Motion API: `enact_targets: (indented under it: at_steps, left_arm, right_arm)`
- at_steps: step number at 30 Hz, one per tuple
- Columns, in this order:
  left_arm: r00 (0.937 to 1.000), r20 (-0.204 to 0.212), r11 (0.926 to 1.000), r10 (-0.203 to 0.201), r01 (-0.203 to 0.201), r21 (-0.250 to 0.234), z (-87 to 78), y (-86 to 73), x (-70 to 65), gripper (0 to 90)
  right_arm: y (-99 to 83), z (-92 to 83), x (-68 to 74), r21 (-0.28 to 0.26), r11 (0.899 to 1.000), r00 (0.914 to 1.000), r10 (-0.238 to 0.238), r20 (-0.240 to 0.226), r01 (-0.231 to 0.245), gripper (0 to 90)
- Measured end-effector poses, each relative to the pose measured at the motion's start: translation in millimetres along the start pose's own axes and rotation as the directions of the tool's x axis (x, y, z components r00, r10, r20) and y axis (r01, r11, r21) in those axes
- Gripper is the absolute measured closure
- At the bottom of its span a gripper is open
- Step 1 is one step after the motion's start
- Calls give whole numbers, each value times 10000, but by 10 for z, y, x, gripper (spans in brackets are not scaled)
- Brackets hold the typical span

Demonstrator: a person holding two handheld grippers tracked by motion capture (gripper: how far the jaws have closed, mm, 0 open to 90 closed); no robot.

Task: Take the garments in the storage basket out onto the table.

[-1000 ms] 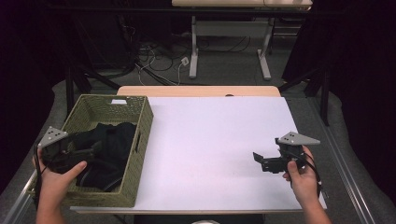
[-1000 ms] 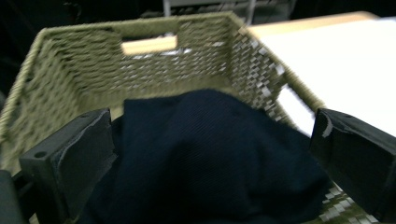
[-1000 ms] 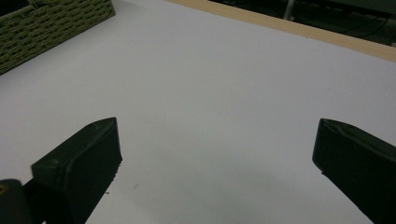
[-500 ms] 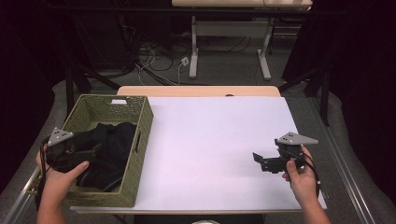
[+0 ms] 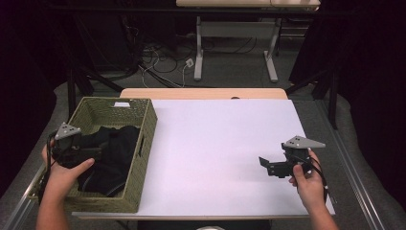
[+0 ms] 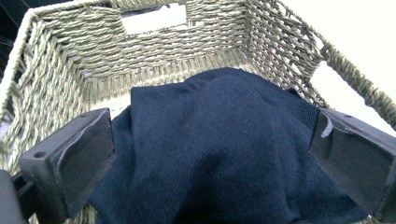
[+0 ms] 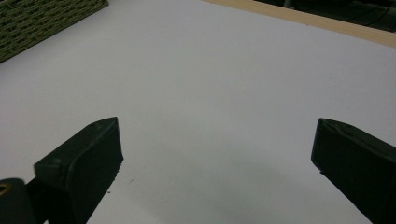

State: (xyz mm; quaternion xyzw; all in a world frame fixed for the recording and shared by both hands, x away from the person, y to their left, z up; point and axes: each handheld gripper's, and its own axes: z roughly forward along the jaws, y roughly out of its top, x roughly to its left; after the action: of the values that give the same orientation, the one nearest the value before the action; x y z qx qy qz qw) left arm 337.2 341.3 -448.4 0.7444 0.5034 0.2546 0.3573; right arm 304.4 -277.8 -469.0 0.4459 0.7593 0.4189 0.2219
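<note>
Where the high view gives only a dark heap in the woven basket (image 5: 143, 125) at the table's left, the left gripper view resolves it as a dark navy cloth (image 6: 224, 149) with a knit texture, bunched on the basket floor and rising toward the camera. Left gripper (image 6: 212, 168) sits low inside the basket, jaws spread wide, one on each side of the cloth; fabric bulges up between them and touches or nearly touches both inner faces, though no pinch is evident. From above, the left hand (image 5: 64, 170) covers most of that gripper, so the jaws cannot be made out there. Cloth's near edge is cut off by the frame bottom. Right gripper (image 5: 266, 166) is held over the white table (image 5: 215, 143) at the right side, well apart from the basket. Right gripper view: jaws wide apart, nothing between them but bare white surface; a basket corner (image 7: 42, 18) shows upper left, the table's wood edge (image 7: 327, 21) upper right.
</note>
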Motion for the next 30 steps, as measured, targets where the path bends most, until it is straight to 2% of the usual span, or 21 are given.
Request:
enact_targets:
  at_steps: [3, 11, 17, 22, 24, 26, 28, 30]
  left_arm:
    - [9993, 317, 9998, -189, 189, 11, 22, 29, 27, 1]
    - [9972, 751, 9991, 65, -97, 417, 119, 81, 52, 1]
    - [9958, 735, 9939, 551, -617, 912, 205, 97, 38, 1]
    - [9952, 795, 9914, 577, -665, 1125, 287, 71, 58, 1]
    - [9948, 721, 9883, 724, -813, 1294, 308, 61, 77, 1]
    - [9947, 796, 9872, 659, -766, 1402, 330, 44, 81, 1]
    - [9929, 847, 9831, 830, -955, 1560, 346, 30, 89, 1]
    - [9918, 969, 9807, 838, -993, 1682, 362, 16, 83, 1]
  right_arm:
    - [-7, 5, -1, -14, 10000, 10000, 2, 55, -2, 17]
    - [-17, 21, 1, 127, 9999, 10000, 56, 2, -56, 18]
    - [-20, 33, 9, 153, 9999, 10000, 56, -23, -55, 19]
    - [-26, 36, 10, 194, 9998, 10000, 5, -37, -4, 20]
    - [-25, 34, 10, 230, 9997, 10000, 2, -37, -1, 21]
    - [-26, 40, 13, 185, 9998, 10000, 49, -45, -48, 21]
    - [-28, 44, 12, 181, 9998, 10000, 41, -51, -40, 22]
    - [-29, 45, 20, 200, 9998, 10000, 92, -35, -91, 22]
